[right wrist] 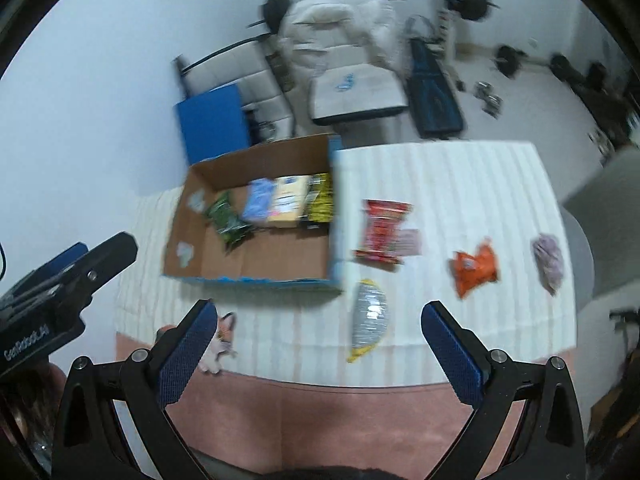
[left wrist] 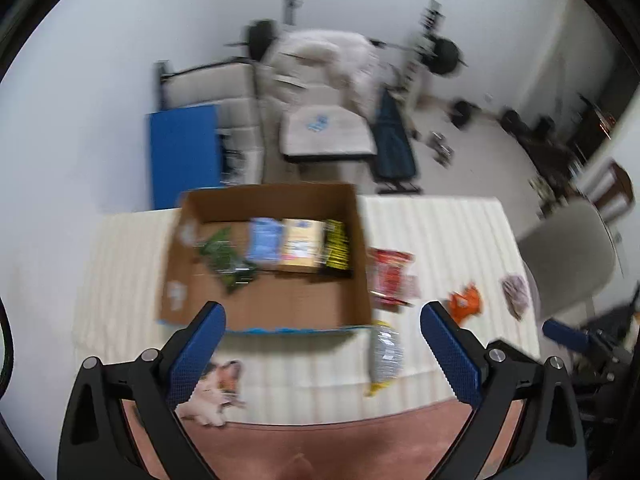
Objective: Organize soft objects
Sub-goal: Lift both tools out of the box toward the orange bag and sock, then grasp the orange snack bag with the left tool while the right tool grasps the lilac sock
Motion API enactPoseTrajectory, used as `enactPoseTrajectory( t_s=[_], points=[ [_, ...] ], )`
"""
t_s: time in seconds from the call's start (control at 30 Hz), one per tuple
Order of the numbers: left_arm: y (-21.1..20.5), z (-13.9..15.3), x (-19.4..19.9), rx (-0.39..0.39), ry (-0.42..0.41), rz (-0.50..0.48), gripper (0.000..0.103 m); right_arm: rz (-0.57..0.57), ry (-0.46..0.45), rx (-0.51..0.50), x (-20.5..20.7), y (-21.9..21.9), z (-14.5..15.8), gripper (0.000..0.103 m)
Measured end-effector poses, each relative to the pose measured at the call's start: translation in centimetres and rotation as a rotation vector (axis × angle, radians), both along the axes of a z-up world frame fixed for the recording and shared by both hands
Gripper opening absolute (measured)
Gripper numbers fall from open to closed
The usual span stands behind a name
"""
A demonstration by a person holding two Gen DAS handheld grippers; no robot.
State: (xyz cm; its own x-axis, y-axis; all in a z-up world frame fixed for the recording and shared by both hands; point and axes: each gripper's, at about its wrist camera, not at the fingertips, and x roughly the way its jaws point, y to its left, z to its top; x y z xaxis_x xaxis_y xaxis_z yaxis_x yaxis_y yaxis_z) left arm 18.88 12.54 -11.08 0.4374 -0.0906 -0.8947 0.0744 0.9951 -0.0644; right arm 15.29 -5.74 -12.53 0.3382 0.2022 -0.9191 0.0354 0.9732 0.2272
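Observation:
An open cardboard box (left wrist: 264, 312) (right wrist: 256, 268) stands on the white striped cloth. Inside lie a green packet (left wrist: 226, 262) (right wrist: 228, 220), a blue packet (left wrist: 264, 240), a yellow packet (left wrist: 302, 244) and a black-yellow packet (left wrist: 336, 248). On the cloth to the right lie a red packet (right wrist: 382, 230) (left wrist: 390, 278), a silver-yellow packet (right wrist: 368, 318) (left wrist: 384, 354), an orange packet (right wrist: 476, 268) (left wrist: 464, 302) and a purple pouch (right wrist: 548, 260) (left wrist: 516, 292). My left gripper (left wrist: 322, 320) and right gripper (right wrist: 316, 318) are both open and empty, held above the near edge.
A cat picture (left wrist: 212, 388) (right wrist: 218, 340) lies on the cloth at the near left. A pink surface (right wrist: 320, 420) runs along the near edge. A grey chair (left wrist: 568, 256) stands to the right. Gym gear and a blue mat (left wrist: 184, 160) stand behind the table.

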Motion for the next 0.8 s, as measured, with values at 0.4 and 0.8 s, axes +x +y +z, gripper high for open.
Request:
enactPoseTrajectory(
  t_s=[0.4,0.8],
  points=[
    [-22.1,-14.2,7.8,0.091,0.237,-0.328,0.097,-0.336,0.165,-0.141,1.9,-24.4,-8.5,0.103],
    [-35.6,-29.0,8.8,0.405,0.383,-0.699,0.095,-0.250,0.379,-0.109,7.7,-35.9,-22.4,0.103]
  ],
)
